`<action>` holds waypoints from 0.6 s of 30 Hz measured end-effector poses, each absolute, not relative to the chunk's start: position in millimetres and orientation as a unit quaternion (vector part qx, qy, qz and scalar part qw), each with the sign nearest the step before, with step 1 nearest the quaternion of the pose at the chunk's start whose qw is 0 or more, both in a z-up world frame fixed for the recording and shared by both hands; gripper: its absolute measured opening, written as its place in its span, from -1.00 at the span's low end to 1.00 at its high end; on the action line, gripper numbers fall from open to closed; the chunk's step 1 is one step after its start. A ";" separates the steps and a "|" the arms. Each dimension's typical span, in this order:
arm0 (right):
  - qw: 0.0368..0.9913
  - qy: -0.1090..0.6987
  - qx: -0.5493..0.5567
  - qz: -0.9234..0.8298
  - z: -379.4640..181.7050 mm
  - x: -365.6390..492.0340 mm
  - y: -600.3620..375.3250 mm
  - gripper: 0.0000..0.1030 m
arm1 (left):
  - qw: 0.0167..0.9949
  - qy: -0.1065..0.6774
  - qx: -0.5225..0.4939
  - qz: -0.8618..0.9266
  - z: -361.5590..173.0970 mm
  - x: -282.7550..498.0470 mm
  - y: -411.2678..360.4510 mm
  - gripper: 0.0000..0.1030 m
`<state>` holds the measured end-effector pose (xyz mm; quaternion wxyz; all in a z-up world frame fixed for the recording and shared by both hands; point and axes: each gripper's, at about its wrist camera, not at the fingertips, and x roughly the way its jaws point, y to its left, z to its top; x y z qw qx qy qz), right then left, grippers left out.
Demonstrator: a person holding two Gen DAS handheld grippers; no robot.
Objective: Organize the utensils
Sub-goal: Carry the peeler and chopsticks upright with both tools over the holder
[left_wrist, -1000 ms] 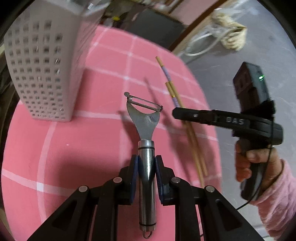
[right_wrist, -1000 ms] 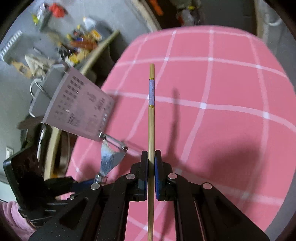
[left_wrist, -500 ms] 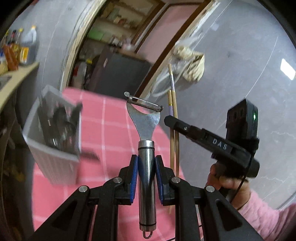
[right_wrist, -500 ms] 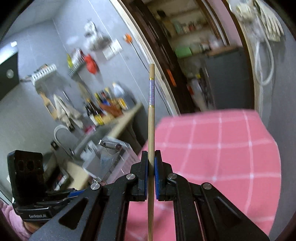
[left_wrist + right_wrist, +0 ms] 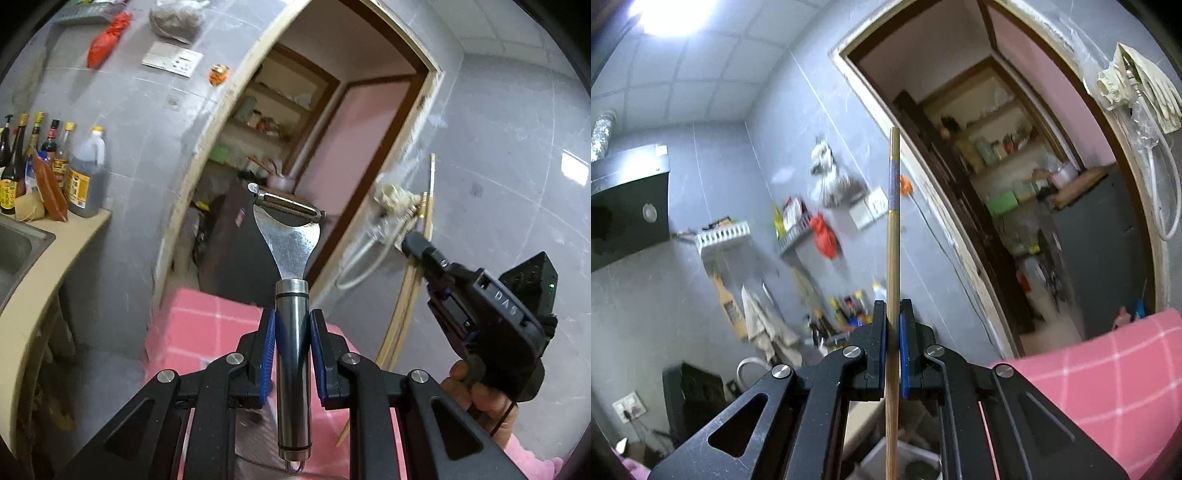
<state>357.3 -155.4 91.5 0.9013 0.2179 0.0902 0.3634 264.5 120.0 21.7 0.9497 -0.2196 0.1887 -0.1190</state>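
Note:
A steel peeler [image 5: 289,236] stands up out of my left gripper [image 5: 291,332], which is shut on its round handle, blade end far from me. To the right in the left wrist view, my right gripper [image 5: 415,245] is held by a hand [image 5: 480,391] and is shut on wooden chopsticks [image 5: 408,295] with a purple band. In the right wrist view those chopsticks [image 5: 893,240] run upright between the shut pads of the right gripper [image 5: 893,321]. Both grippers are raised well above the pink checked tablecloth [image 5: 199,325].
A counter with a steel sink [image 5: 18,251] and several sauce bottles [image 5: 79,173] lies at the left. Ahead is an open doorway [image 5: 332,147] to a pantry. The pink table's edge [image 5: 1108,373] shows at the right wrist view's lower right. A pale container's rim [image 5: 875,458] peeks out below the fingers.
Both grippers have risen from the table and tilted up, each keeping its utensil. The white perforated holder has dropped out of the left wrist view; wall and doorway now fill both views.

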 end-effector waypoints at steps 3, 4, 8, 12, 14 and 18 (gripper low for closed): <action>0.898 0.095 0.223 0.367 73.6 367.1 -137.4 -0.89 | 0.952 0.176 -0.225 -0.110 10.0 270.8 126.5 -0.66; 0.898 0.099 0.221 0.369 66.3 368.6 -131.7 -0.89 | 0.953 0.172 -0.224 -0.107 4.2 272.7 128.5 -0.66; 0.903 0.115 0.193 0.367 38.8 368.6 -117.4 -0.89 | 0.952 0.161 -0.232 -0.114 -12.9 268.5 130.7 -0.66; 0.901 0.127 0.178 0.374 24.2 367.5 -110.8 -0.89 | 0.955 0.142 -0.226 -0.126 -20.1 267.1 126.1 -0.66; 0.899 0.128 0.180 0.377 20.1 367.4 -110.5 -0.89 | 0.955 0.139 -0.223 -0.135 -22.3 267.4 123.3 -0.66; 0.898 0.126 0.198 0.373 12.0 368.2 -114.7 -0.88 | 0.954 0.133 -0.227 -0.143 -27.0 269.7 119.8 -0.66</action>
